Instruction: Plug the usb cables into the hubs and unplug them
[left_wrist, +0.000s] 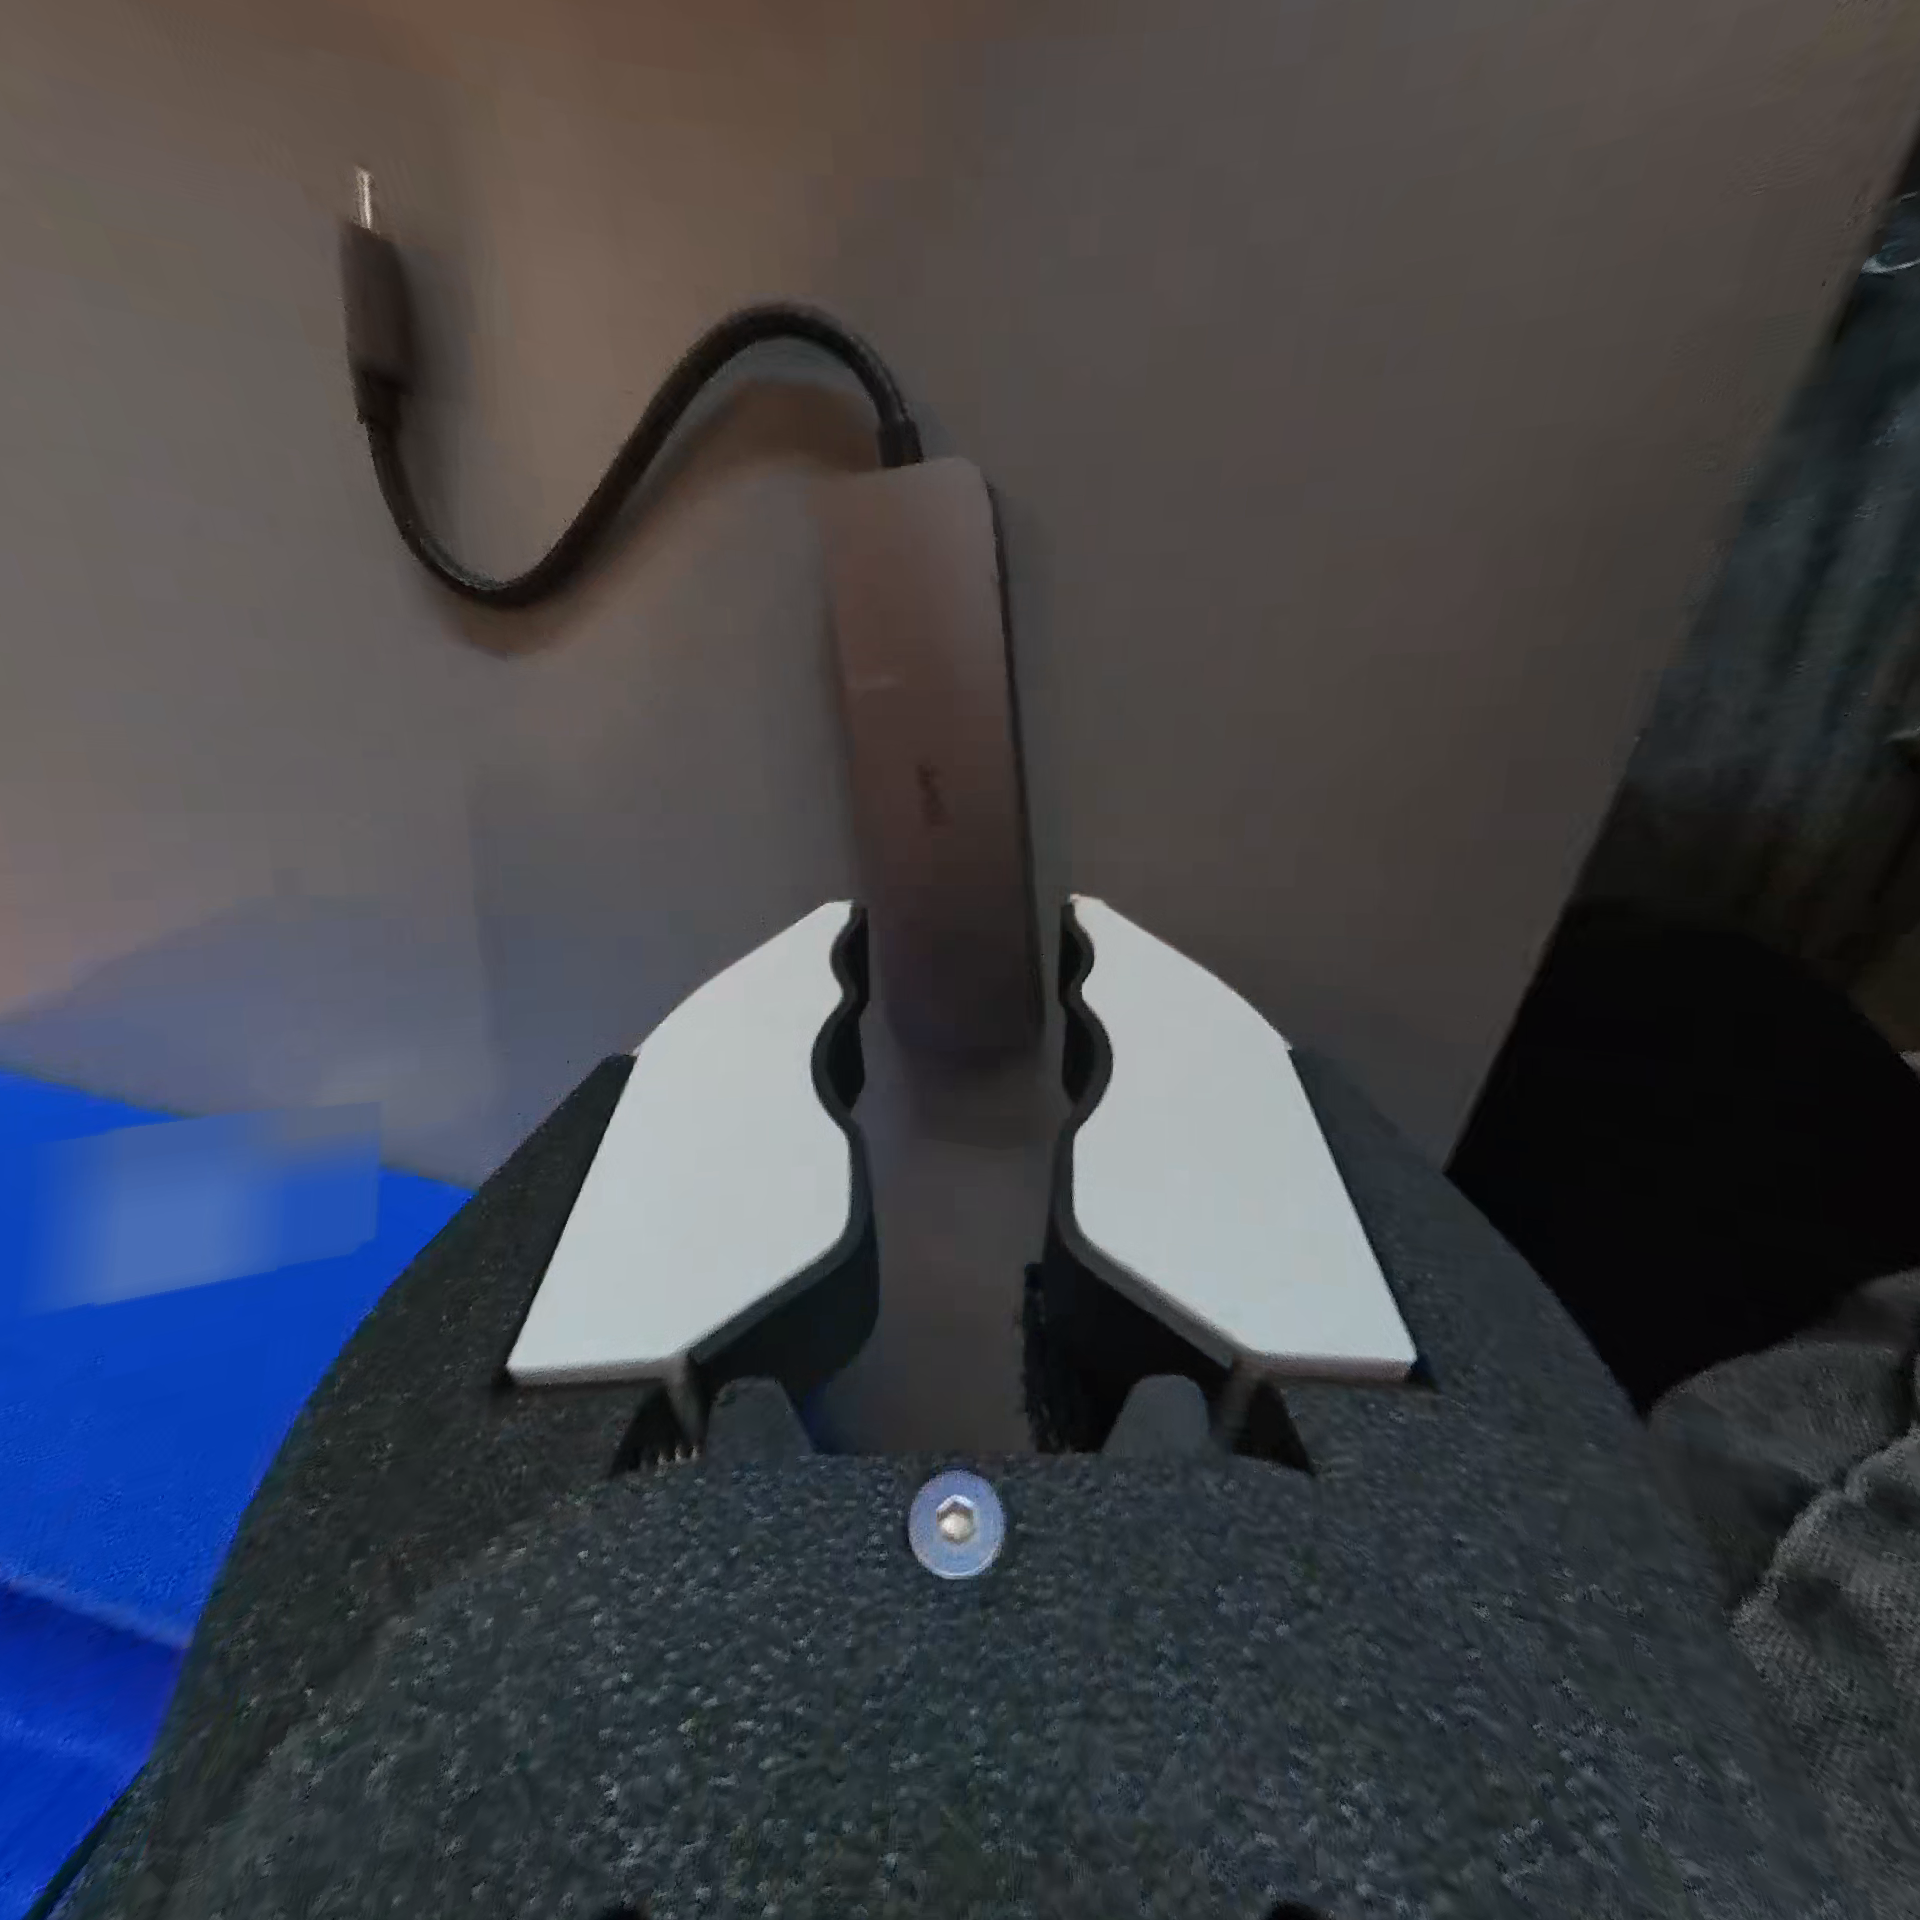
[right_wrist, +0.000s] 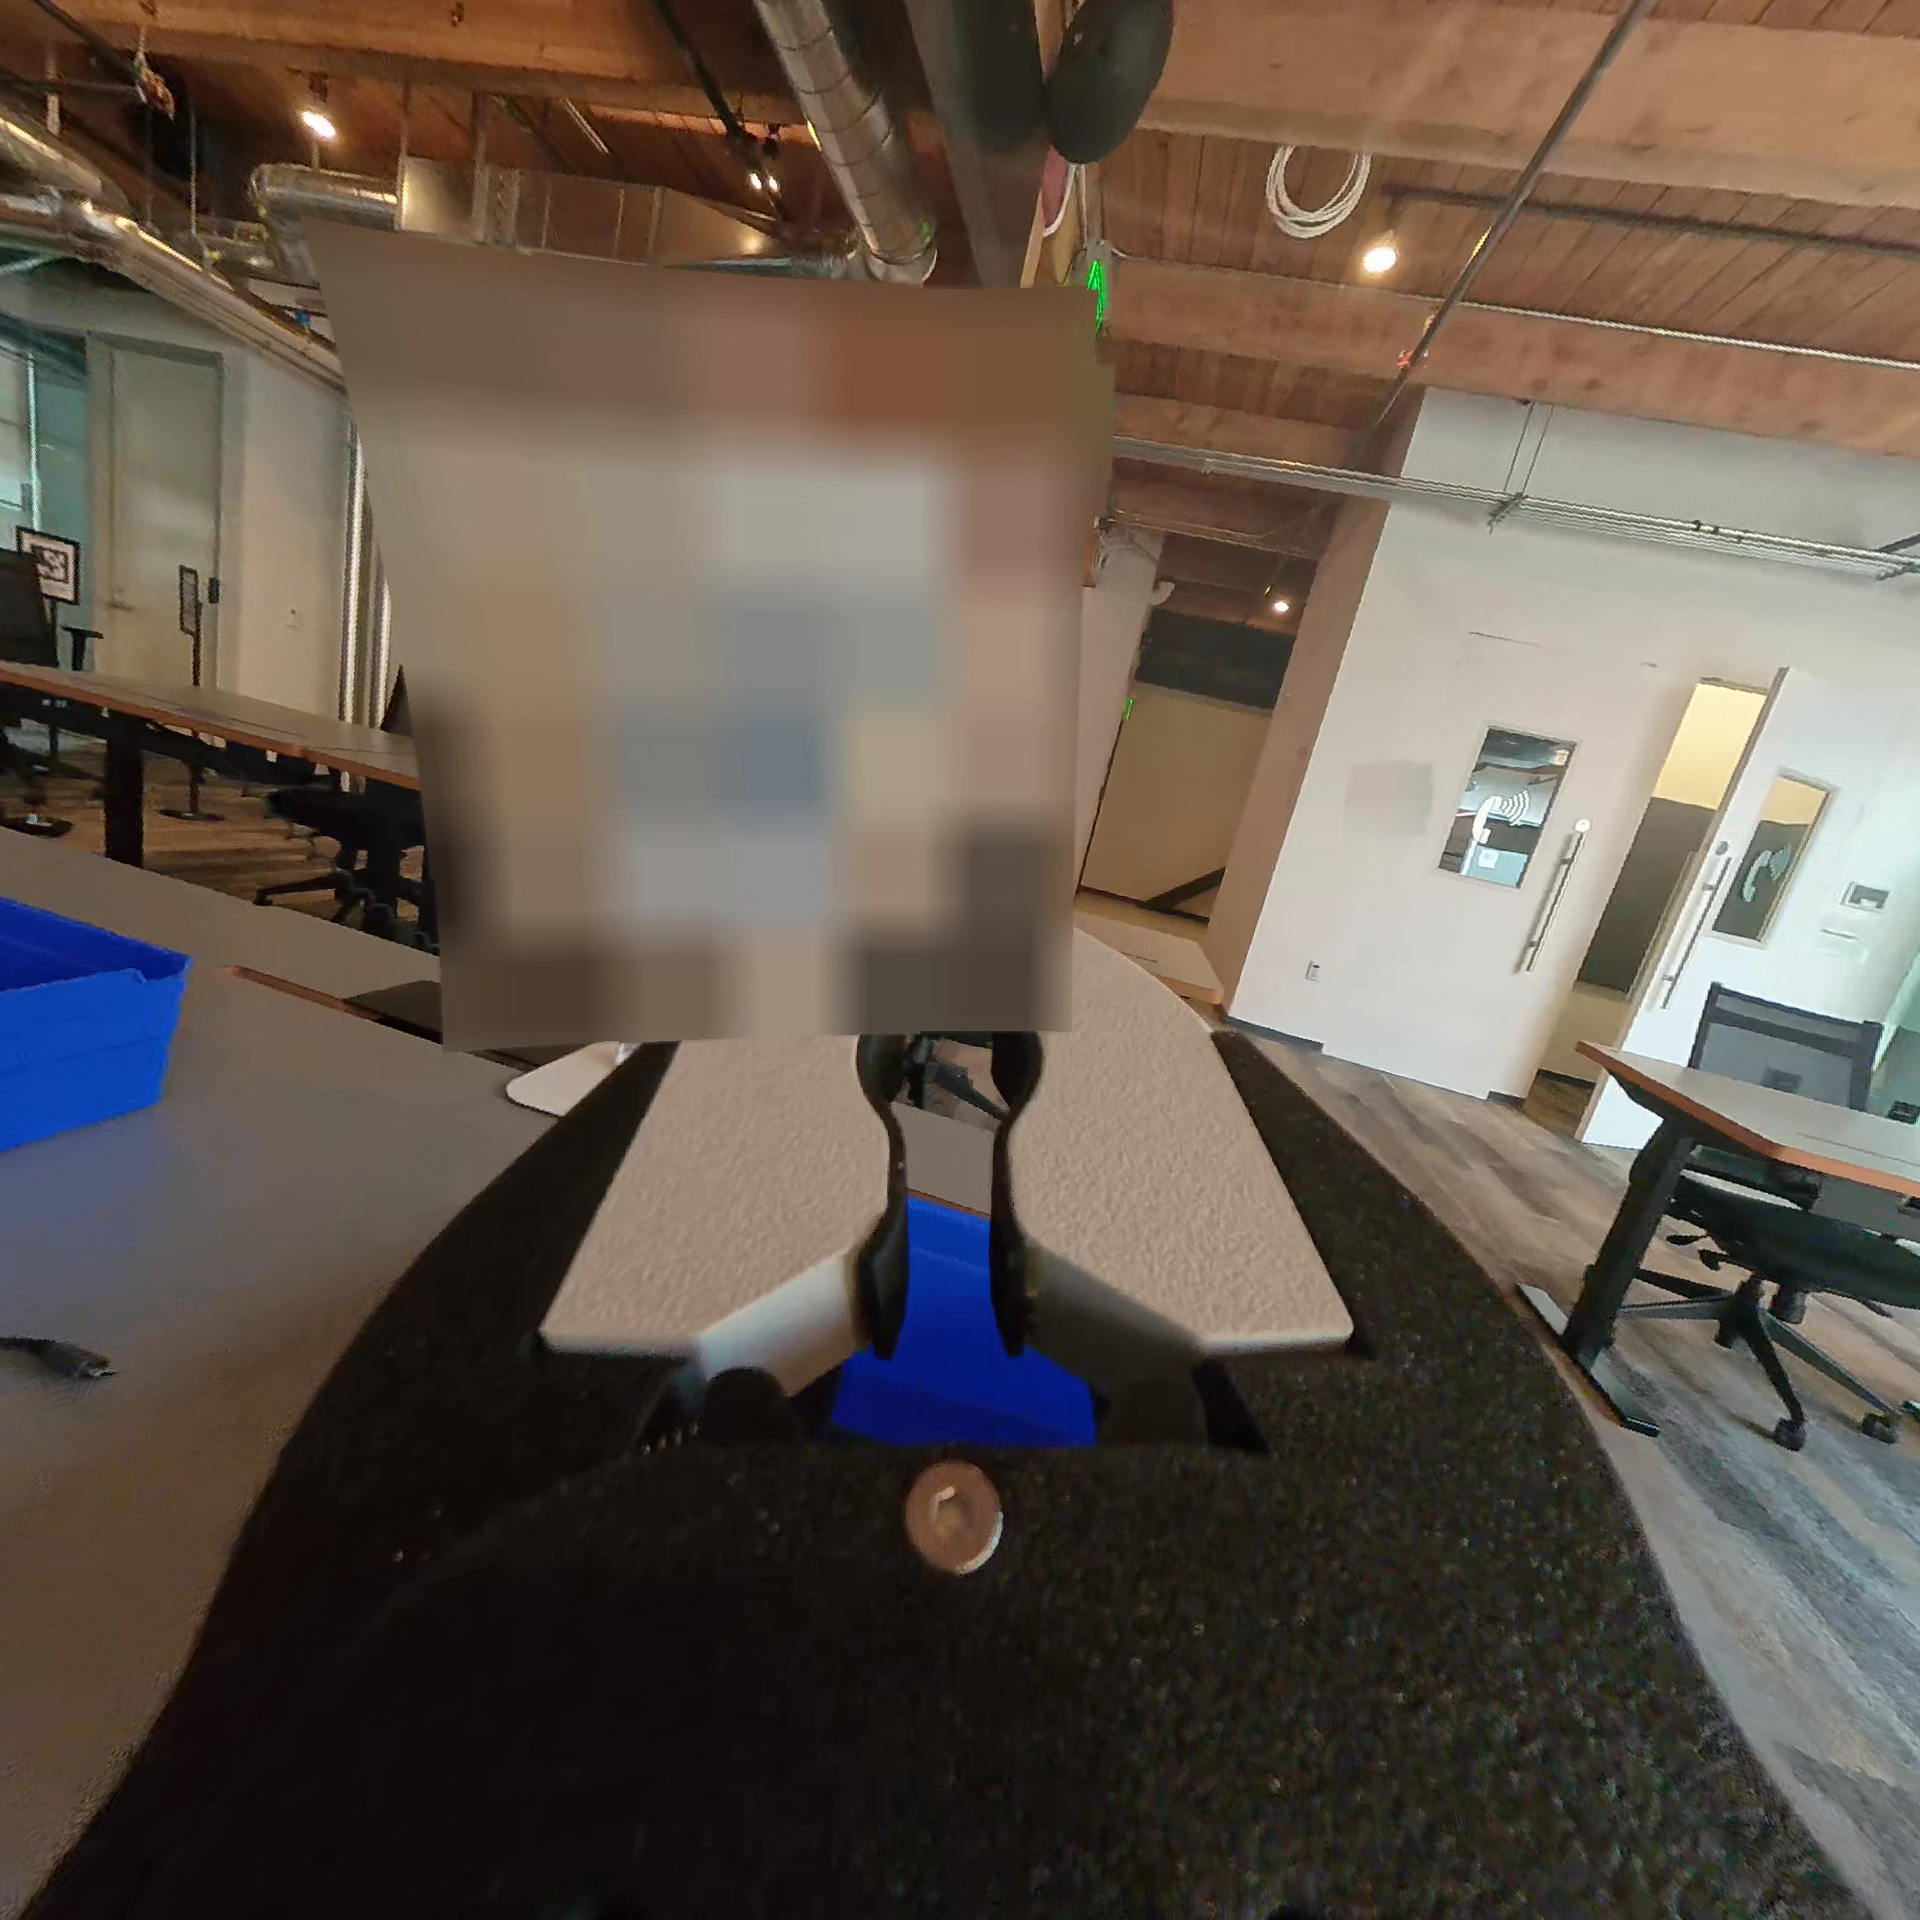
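In the left wrist view, the left gripper (left_wrist: 958, 997) fills the lower half of the frame, its two pale fingers (left_wrist: 717, 1164) closed narrowly around the near end of a slim dark grey USB hub (left_wrist: 930, 727). The hub runs straight up the centre of the frame, away from the camera, lying along the grey table (left_wrist: 1351, 520). Holding it by the end looks meant to steady the body while leaving its long side edges free — though no ports can be made out from this angle. From the hub's far end a short braided cable (left_wrist: 623, 457) loops toward the upper left and ends in a loose plug (left_wrist: 369, 291) resting on the table, connected to nothing. Part of a blue bin (left_wrist: 156, 1351) shows at the lower left, and dark fabric lies along the right edge.

In the right wrist view, the right gripper (right_wrist: 951, 1081) is lifted and points level across an open office, so ceiling beams, desks and chairs fill the background. A large blurred patch covers the centre, hiding the very tips of the fingers. Its black pads (right_wrist: 883, 1174) stand close together with a narrow gap between them, and nothing visible is gripped there; a blue bin (right_wrist: 83, 1039) sits at the left on the table and another blue surface shows through the gap. At the far left edge, low down, a loose cable end (right_wrist: 62, 1359) lies on the table — probably the plug to fetch next, since no cable is yet in the hub.
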